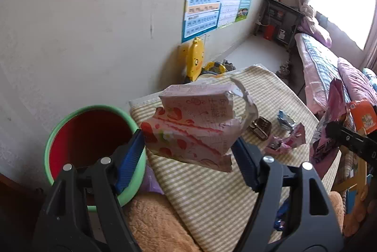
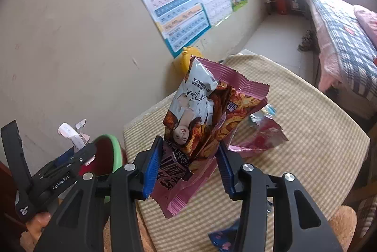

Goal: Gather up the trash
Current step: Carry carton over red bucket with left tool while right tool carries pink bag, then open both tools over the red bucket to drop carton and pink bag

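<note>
Left wrist view: we have the left gripper (image 1: pixel 188 146) spread wide, its blue fingers (image 1: pixel 130 157) clamped on the two ends of a crushed pink strawberry carton (image 1: pixel 195 124). The carton is held clear above the bench (image 1: pixel 212 193), which is covered in a striped cloth. The green-rimmed bin (image 1: pixel 89 148) with a red inside stands just left of the bench edge, beside the left finger. We cannot see anything inside the bin from this angle. Left on the cloth: a dark brown wrapper (image 1: pixel 260 128), a blue-and-silver wrapper (image 1: pixel 286 121) and a pink wrapper (image 1: pixel 287 141), all lying near one another.

Right wrist view: we have the right gripper (image 2: pixel 188 157) partly closed, fingers (image 2: pixel 153 169) pinching a large pink-edged snack bag (image 2: pixel 200 124) near its lower end; the bag stands up between them, off the cloth. The left gripper appears at lower left, over the bin (image 2: pixel 113 153), with a person's hand (image 2: pixel 37 221) under it. A red-pink wrapper (image 2: pixel 264 136) remains on the bench (image 2: pixel 306 146); a blue scrap (image 2: pixel 223 237) shows at the bottom edge.

Progress, our judgement: two items lifted, neither dropped yet; several small wrappers remain. Roughly mid-task.
</note>
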Demonstrator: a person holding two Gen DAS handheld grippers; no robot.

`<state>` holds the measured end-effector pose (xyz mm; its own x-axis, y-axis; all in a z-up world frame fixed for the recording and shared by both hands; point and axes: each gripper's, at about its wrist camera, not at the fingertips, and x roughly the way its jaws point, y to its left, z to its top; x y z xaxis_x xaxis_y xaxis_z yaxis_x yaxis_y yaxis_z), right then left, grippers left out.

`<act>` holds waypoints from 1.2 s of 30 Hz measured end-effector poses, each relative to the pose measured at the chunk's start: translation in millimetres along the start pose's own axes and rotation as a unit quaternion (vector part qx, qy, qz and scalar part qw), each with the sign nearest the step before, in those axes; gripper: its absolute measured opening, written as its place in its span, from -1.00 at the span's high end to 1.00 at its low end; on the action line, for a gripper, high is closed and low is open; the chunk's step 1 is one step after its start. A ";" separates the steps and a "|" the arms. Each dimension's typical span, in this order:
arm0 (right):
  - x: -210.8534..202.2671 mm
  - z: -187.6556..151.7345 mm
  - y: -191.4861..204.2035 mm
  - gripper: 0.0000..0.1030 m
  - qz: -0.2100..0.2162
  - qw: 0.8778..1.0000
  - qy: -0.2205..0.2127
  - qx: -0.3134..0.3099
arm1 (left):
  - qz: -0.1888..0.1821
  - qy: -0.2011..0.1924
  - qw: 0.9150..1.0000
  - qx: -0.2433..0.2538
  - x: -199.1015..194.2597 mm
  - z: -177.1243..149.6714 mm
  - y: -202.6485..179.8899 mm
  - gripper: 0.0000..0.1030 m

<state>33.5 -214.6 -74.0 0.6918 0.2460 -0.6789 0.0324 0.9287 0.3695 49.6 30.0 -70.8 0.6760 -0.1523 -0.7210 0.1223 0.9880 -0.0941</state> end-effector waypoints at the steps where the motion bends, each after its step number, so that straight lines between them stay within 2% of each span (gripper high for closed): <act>1: 2.4 0.9 4.7 0.16 0.002 1.000 0.002 -0.005 | 0.002 0.000 1.000 -0.002 -0.1 -0.6 3.7 -0.38; 10: 27.0 4.4 52.4 0.16 0.018 0.998 0.020 -0.055 | 0.035 0.010 0.999 -0.039 5.3 -9.3 50.9 -0.38; 19: 59.9 1.3 106.7 0.16 0.044 0.993 0.045 -0.102 | 0.080 0.022 0.993 -0.080 7.0 -22.1 107.7 -0.39; 29: 96.8 -6.2 163.2 0.14 0.070 0.983 0.070 -0.156 | 0.103 0.033 0.988 -0.106 6.6 -33.4 148.5 -0.39; 36: 115.8 -12.2 198.2 0.14 0.084 0.975 0.071 -0.194 | 0.112 0.041 0.985 -0.127 14.5 -34.9 167.8 -0.39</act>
<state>111.2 1.3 -87.2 0.5556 0.4137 -0.7212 -0.3666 0.9005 0.2341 54.5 194.4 -121.1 0.6037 0.0633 -0.7947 -0.2165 0.9724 -0.0870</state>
